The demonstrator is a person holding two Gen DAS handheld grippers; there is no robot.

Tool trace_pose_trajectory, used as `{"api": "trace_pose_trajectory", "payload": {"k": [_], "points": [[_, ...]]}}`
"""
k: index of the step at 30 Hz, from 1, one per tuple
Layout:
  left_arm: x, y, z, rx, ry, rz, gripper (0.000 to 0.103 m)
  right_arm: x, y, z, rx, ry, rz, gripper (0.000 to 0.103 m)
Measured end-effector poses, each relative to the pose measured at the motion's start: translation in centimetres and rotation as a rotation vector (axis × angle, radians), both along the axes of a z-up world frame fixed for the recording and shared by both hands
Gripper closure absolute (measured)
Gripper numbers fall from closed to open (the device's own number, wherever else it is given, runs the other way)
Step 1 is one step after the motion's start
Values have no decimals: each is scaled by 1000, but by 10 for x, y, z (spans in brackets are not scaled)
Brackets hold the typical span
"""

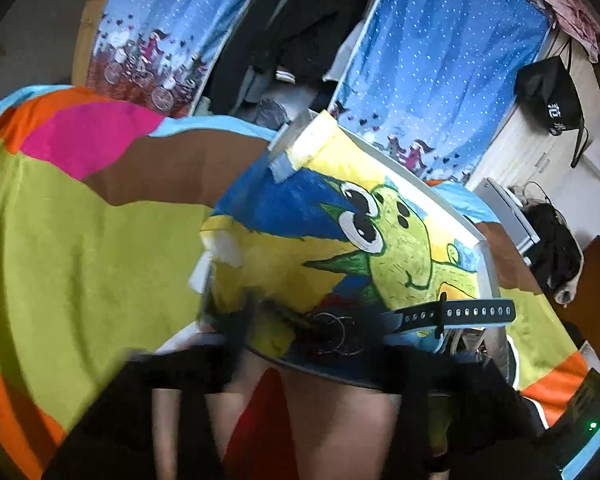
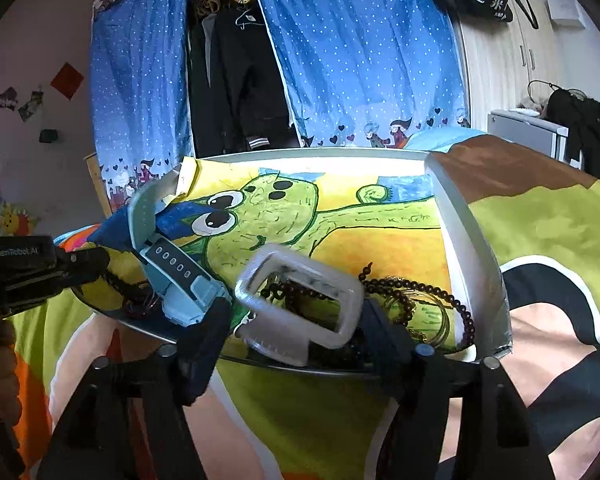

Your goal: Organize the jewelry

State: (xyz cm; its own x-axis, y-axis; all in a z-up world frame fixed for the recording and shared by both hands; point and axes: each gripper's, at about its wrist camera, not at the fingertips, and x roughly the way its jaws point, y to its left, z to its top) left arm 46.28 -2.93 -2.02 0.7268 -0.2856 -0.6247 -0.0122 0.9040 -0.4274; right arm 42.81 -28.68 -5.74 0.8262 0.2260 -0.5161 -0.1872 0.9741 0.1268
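Right wrist view: our right gripper [image 2: 296, 340] has its fingers spread either side of a white box [image 2: 300, 300], not visibly pinching it. We judge we are lining up to grip it. Just left of the fingers lies a blue watch [image 2: 180, 276]; to their right, beads [image 2: 428, 292], all in the tray [image 2: 456, 216]. The left gripper [image 2: 96, 260] reaches in from the far left; its own view is blurred, so we cannot tell its state.

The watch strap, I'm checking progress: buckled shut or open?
Open. The watch strap lies unbuckled, its ends apart, over the tray's left rim.
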Motion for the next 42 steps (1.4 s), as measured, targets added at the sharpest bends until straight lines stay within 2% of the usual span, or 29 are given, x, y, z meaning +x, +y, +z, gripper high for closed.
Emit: {"api": "trace_pose_trajectory", "payload": {"k": [2,5,9,10,11,13,15,20,28,32,36,42], "points": [[-8,0,5,12,-31,9,39,-1,-1,1,2,1,-1,36],[-16,-5,12,78,-40,-5,38,-7,-2,6,7,-11,-9,28],[-40,-13,23,184,-96,-27,36,-23,-6,19,36,-42,-14,18],[-49,-14,26,205,-112,-28,30,-28,-7,22,41,-49,-13,15],[-59,-14,29,220,-127,-24,19,-35,-8,27,50,-59,-11,10],[-78,-13,34,228,-168,-11,13,-49,-10,35,66,-82,-10,4],[-101,-12,39,249,-203,-5,11,-67,-11,45,76,-101,-4,0],[-153,-12,53,318,-273,13,11,-114,-6,65,64,-151,5,0],[-244,1,63,337,-360,48,10,-205,6,77,5,-221,25,0],[-282,8,61,333,-367,53,10,-241,9,83,20,-241,13,0],[-308,10,54,343,-363,50,10,-271,16,76,23,-223,5,0],[-329,15,39,330,-332,50,10,-289,23,69,-12,-197,4,0]]}}
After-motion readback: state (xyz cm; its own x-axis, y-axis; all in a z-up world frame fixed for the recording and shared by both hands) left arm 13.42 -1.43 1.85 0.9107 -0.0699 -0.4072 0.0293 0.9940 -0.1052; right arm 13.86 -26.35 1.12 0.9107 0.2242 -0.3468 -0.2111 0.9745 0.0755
